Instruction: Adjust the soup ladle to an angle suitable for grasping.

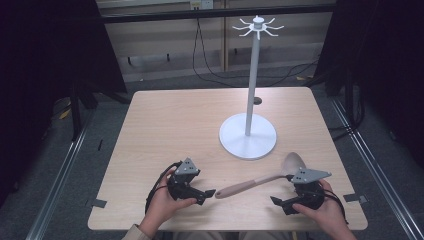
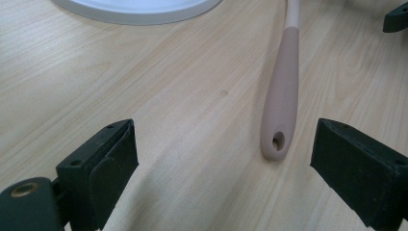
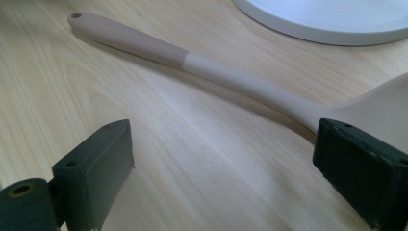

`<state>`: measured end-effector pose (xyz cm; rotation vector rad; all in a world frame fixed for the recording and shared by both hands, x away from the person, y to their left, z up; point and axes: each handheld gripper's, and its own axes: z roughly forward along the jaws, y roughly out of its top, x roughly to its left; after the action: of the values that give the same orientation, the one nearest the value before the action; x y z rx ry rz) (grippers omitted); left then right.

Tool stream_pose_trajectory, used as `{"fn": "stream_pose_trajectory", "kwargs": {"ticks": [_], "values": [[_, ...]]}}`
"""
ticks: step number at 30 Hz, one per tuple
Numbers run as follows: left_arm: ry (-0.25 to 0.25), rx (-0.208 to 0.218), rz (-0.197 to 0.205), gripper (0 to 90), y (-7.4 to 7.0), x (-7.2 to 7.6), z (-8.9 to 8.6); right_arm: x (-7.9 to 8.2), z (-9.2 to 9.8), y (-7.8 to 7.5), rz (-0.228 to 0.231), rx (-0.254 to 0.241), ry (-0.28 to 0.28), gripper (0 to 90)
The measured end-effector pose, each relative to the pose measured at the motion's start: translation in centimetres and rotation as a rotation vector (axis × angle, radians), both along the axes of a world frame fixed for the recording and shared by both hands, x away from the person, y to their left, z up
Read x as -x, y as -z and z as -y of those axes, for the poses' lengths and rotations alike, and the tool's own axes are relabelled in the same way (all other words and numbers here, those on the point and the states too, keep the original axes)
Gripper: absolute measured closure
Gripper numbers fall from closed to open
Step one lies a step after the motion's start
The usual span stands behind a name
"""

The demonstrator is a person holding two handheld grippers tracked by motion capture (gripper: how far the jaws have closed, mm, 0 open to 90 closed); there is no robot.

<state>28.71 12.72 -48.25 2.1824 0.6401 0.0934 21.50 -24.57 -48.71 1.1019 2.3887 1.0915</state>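
A beige spoon (image 1: 252,184) lies flat on the wooden table (image 1: 175,130), bowl to the right, handle pointing left. My left gripper (image 1: 207,195) is open at the handle's end. In the left gripper view the holed handle tip (image 2: 278,139) lies on the table between the open jaws of the left gripper (image 2: 223,144), nearer the right one, untouched. My right gripper (image 1: 280,205) is open, just in front of the spoon's bowl. In the right gripper view the spoon (image 3: 216,72) runs across beyond the open right gripper (image 3: 226,144), with the bowl (image 3: 380,106) behind the right jaw.
A white stand (image 1: 252,75) with a ring of hooks at its top rises from a round white base (image 1: 247,142) right of the table's middle, just behind the spoon. The base's rim (image 2: 139,12) (image 3: 327,29) is close ahead of both grippers. Cables lie on the floor beyond.
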Motion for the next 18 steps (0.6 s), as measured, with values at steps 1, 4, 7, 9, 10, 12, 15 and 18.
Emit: {"fn": "stream_pose_trajectory", "kwargs": {"ticks": [1, 4, 7, 9, 10, 12, 15, 18], "values": [[0.000, 0.000, 0.000, 8.9, 0.00, 0.00, 0.00, -0.06, -0.08, 0.02, 0.004, -0.004, -0.007, 7.9], [-0.005, 0.007, -0.001, 8.9, -0.14, 0.14, -0.11, -0.11, -0.20, 0.01, 0.003, -0.005, -0.011, 8.4], [-0.002, 0.011, -0.003, 8.9, -0.13, 0.22, -0.06, -0.15, -0.19, 0.01, 0.004, -0.008, -0.013, 9.3], [0.001, 0.017, -0.009, 9.1, -0.11, 0.36, 0.07, -0.20, -0.16, -0.01, 0.007, -0.012, -0.016, 10.3], [0.001, 0.011, -0.006, 10.6, -0.17, 0.45, 0.11, -0.23, -0.19, -0.03, 0.006, -0.014, -0.010, 10.8], [0.008, 0.023, -0.011, 11.8, -0.27, 0.56, 0.22, -0.24, -0.20, -0.04, 0.007, -0.014, -0.010, 11.3], [0.020, 0.018, -0.021, 15.5, -0.44, 0.88, 0.41, -0.26, -0.24, -0.13, 0.021, -0.017, -0.019, 19.9], [0.020, 0.019, -0.020, 15.6, -0.36, 0.91, 0.41, -0.27, -0.32, -0.17, 0.036, -0.014, -0.025, 26.5]]}}
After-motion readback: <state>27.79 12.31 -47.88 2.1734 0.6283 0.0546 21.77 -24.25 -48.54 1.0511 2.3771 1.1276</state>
